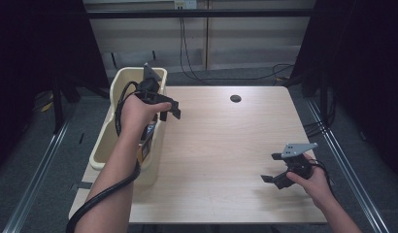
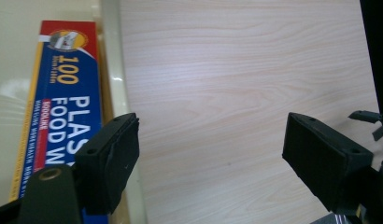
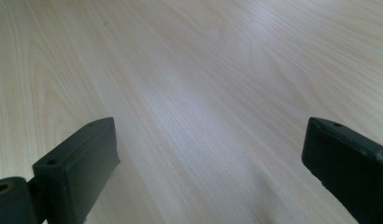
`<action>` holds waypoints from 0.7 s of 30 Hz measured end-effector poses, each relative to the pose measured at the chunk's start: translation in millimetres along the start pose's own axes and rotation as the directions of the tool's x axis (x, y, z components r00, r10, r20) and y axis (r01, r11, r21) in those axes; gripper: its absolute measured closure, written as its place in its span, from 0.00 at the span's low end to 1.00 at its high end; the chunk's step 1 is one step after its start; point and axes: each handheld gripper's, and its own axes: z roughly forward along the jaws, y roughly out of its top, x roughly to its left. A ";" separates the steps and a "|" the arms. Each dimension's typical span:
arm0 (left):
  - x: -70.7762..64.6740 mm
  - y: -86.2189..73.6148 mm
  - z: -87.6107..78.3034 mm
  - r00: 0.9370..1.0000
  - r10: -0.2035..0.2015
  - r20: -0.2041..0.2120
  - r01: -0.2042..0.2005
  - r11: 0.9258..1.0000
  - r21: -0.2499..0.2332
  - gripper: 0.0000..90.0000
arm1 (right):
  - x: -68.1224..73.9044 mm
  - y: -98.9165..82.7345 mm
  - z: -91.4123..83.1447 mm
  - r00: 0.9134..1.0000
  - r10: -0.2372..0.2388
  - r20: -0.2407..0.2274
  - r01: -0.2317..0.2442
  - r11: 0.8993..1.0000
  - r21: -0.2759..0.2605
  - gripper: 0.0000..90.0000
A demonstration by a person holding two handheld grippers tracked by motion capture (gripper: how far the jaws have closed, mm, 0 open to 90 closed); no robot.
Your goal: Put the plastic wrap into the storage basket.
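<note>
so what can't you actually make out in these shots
- Box of food wrap in the cream bin: in the left gripper view its label is cut off by the frame edge and covered by the gripper's near jaw; in the high view the forearm hides most of it.
- Bin floor: hidden in the high view by the left hand and left gripper.
- Dark round spot on the table: too small to identify.

A: Table (image 1: 226, 145) was light wood grain, with a dark round hole (image 1: 235, 98) near its far edge.

B: Surroundings?

A: Grey floor (image 1: 37, 160), metal rails (image 1: 32, 189) along both sides, black drapes (image 1: 367, 58) at the flanks, pale wall panels (image 1: 245, 43) behind, black cables (image 1: 187, 53) hanging down.
</note>
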 end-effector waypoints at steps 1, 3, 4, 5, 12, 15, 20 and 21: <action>-1.4 -0.1 1.5 1.000 0.004 0.000 -0.004 1.000 0.001 0.20 | -0.1 0.0 0.1 1.000 -0.001 -0.004 0.001 1.000 0.001 0.04; -3.0 -0.3 2.9 1.000 0.007 0.003 -0.007 1.000 0.000 0.20 | 0.3 0.0 0.7 1.000 -0.001 -0.006 0.001 1.000 0.005 0.04; -5.6 -0.8 5.8 1.000 0.021 0.005 -0.021 1.000 0.003 0.20 | 0.7 -0.1 1.0 1.000 0.000 -0.002 0.000 1.000 0.004 0.04; -7.2 -1.3 7.2 1.000 0.024 0.009 -0.024 1.000 0.004 0.20 | 0.7 -0.1 1.3 1.000 0.000 -0.001 0.000 1.000 0.005 0.04; -17.0 -4.7 18.2 0.998 0.055 0.035 -0.055 0.998 0.004 0.20 | 0.5 -0.3 2.8 1.000 -0.003 0.000 0.003 1.000 0.011 0.04; -19.5 -6.2 21.8 0.997 0.071 0.041 -0.072 0.997 0.003 0.19 | 0.4 -0.2 2.9 1.000 -0.004 0.000 0.004 1.000 0.010 0.04; -24.7 -9.4 33.5 0.994 0.093 0.059 -0.094 0.996 0.004 0.19 | -0.2 -0.6 3.5 1.000 -0.007 0.006 0.007 1.000 0.012 0.04; -25.2 -9.9 35.4 0.993 0.097 0.062 -0.098 0.995 0.004 0.19 | -0.5 -0.8 3.8 1.000 -0.010 0.005 0.009 1.000 0.013 0.04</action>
